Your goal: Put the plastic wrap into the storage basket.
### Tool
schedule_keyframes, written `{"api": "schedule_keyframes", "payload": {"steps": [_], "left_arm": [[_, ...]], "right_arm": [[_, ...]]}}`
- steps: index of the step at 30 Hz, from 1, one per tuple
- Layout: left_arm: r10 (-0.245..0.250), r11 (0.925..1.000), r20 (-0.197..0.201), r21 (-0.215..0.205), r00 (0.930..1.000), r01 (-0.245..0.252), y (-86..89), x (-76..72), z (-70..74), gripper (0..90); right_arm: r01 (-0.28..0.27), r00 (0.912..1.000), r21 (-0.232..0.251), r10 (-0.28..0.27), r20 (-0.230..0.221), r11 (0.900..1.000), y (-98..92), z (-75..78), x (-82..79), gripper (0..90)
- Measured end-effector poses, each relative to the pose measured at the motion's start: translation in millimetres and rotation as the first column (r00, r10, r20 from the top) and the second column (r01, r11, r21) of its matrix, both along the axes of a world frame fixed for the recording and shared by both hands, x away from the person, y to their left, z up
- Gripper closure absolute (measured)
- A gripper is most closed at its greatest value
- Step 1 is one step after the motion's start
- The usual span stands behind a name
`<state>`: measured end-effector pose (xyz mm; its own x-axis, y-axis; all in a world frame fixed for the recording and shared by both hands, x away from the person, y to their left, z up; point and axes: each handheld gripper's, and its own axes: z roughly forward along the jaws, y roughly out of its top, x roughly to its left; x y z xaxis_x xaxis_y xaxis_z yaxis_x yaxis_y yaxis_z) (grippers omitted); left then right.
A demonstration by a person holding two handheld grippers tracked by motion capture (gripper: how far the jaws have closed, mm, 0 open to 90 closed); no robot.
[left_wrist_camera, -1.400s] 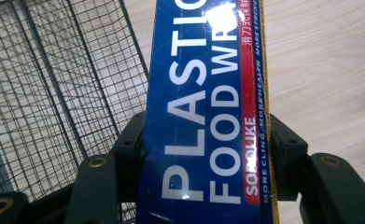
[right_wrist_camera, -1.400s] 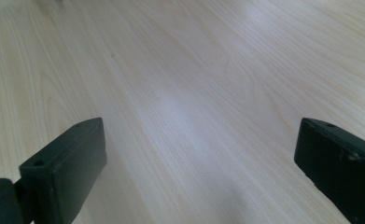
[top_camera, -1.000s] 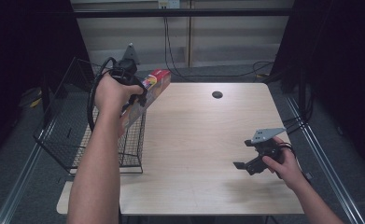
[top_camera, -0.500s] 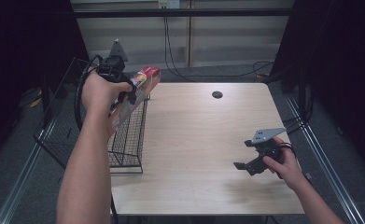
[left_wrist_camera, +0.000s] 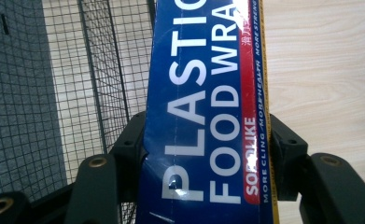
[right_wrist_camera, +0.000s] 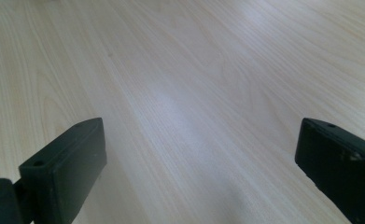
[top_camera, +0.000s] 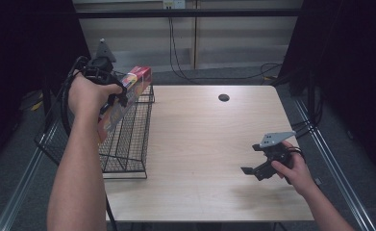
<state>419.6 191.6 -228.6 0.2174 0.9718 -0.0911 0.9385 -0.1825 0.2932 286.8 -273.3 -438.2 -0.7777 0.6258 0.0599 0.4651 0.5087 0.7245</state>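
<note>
Nearest, the right gripper (top_camera: 258, 168) hovers low over the pale wood-grain table (top_camera: 200, 144) at its right front, jaws spread wide with nothing but bare tabletop between them. Farther left, a black wire basket (top_camera: 128, 139) stands at the table's left edge. Above it the left gripper (top_camera: 112, 92) is clamped on a blue box of plastic food wrap (left_wrist_camera: 208, 116), held tilted over the basket's rim. Beyond, a small dark round hole (top_camera: 223, 97) marks the far tabletop, cables (top_camera: 176, 53) hang against a light panelled wall, and darkness flanks both sides.

The blue box (left_wrist_camera: 208, 116) reads "PLASTIC FOOD WRAP", with "SOPOLIKE" and "MORE CLING" alongside.
</note>
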Motion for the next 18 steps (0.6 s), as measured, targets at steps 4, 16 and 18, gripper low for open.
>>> {"api": "schedule_keyframes", "payload": {"steps": [4,16,18], "left_arm": [[0.02,0.9997,0.013,0.015,0.9997,-0.021,4.2,-1.1,1.1,43.9],[0.083,0.9962,0.049,0.023,0.9954,-0.084,21.8,-4.6,5.7,43.9],[0.104,0.9942,0.048,0.024,0.9934,-0.105,25.5,-5.3,5.6,43.9]], "right_arm": [[0.005,1.0,0.001,-0.005,0.001,1.0,-0.3,0.5,-0.3,1.9],[-0.001,1.0,0.005,0.001,0.002,1.0,-0.4,0.4,-0.6,2.0],[-0.002,1.0,0.004,0.002,0.002,1.0,-0.5,0.4,-0.6,2.0]]}}
